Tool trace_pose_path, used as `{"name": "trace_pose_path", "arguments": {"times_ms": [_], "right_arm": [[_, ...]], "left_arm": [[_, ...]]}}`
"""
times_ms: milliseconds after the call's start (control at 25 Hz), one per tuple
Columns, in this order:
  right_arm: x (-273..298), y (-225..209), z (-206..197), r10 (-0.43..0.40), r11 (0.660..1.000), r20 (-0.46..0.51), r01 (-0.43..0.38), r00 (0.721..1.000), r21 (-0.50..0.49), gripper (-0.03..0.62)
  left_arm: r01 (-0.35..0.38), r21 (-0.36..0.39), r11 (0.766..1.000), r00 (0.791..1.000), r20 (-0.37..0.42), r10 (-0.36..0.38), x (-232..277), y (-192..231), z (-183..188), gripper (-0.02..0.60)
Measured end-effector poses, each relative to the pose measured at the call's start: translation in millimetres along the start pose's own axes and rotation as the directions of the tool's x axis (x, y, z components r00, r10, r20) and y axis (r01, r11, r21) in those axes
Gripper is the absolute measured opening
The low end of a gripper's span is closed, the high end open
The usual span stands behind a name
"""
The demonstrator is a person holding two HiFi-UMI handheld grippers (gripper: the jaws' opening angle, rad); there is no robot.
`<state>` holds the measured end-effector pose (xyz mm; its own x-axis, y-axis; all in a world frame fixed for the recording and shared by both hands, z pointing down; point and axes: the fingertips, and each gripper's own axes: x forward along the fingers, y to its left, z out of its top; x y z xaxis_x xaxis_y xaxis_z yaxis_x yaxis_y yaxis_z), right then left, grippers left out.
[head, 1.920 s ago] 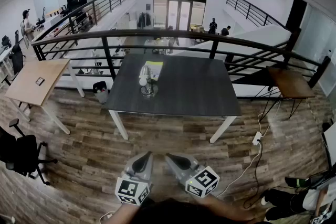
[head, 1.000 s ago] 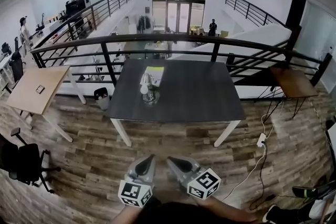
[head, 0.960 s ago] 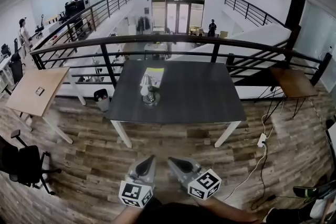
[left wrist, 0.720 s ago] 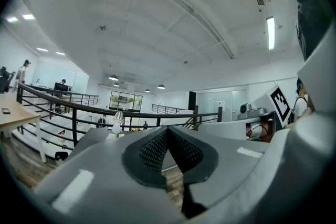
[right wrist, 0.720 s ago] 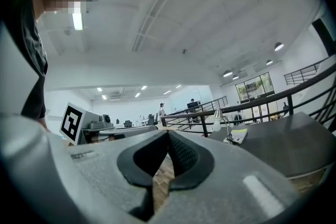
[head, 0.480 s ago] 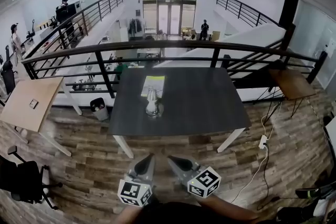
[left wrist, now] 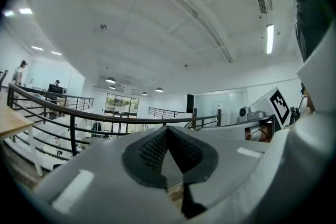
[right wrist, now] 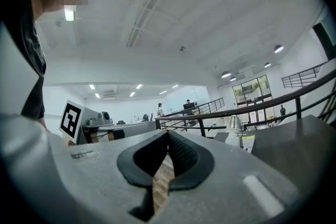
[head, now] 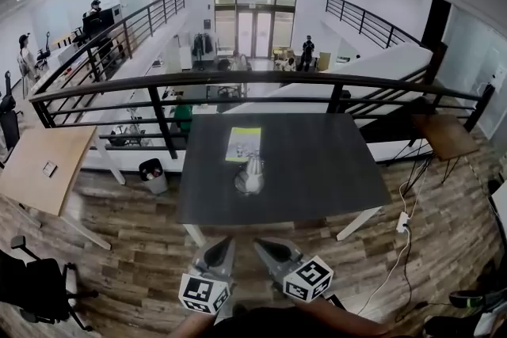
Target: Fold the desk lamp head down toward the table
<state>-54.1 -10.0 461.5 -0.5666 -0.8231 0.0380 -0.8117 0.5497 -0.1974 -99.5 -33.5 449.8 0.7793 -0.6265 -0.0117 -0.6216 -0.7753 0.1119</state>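
The desk lamp, small and silver, stands upright on a round base near the front middle of the dark table. It also shows in the right gripper view as a pale lamp head beyond the jaws. My left gripper and right gripper hang side by side over the wooden floor, short of the table's front edge and well apart from the lamp. Both point level toward the table. The left gripper and right gripper each have their jaws closed together with nothing between them.
A yellow-green booklet lies behind the lamp. A black railing runs behind the table. There is a wooden desk at left, a bin, an office chair, a side table and floor cables at right.
The table and lamp have come closer and lower in the head view, shifting slightly right. Both grippers keep their place at the bottom of the view, jaws unchanged.
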Motion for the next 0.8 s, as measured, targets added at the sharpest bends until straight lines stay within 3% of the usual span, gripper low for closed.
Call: {"name": "trace_pose_path", "arguments": {"times_ms": [400,800], "right_arm": [[28.8,-49.2,-1.8,-0.042,0.999,-0.009,0.042,0.999,0.029,0.003],[75.2,-144.9,26.8,0.075,0.997,-0.024,-0.074,0.997,0.032,0.038]], "left_arm": [[0.013,-0.037,0.999,0.999,-0.04,-0.015,41.0,27.8,-17.6,0.0],[-0.115,-0.039,0.993,0.993,-0.035,0.114,126.2,68.8,-12.8,0.0]]}}
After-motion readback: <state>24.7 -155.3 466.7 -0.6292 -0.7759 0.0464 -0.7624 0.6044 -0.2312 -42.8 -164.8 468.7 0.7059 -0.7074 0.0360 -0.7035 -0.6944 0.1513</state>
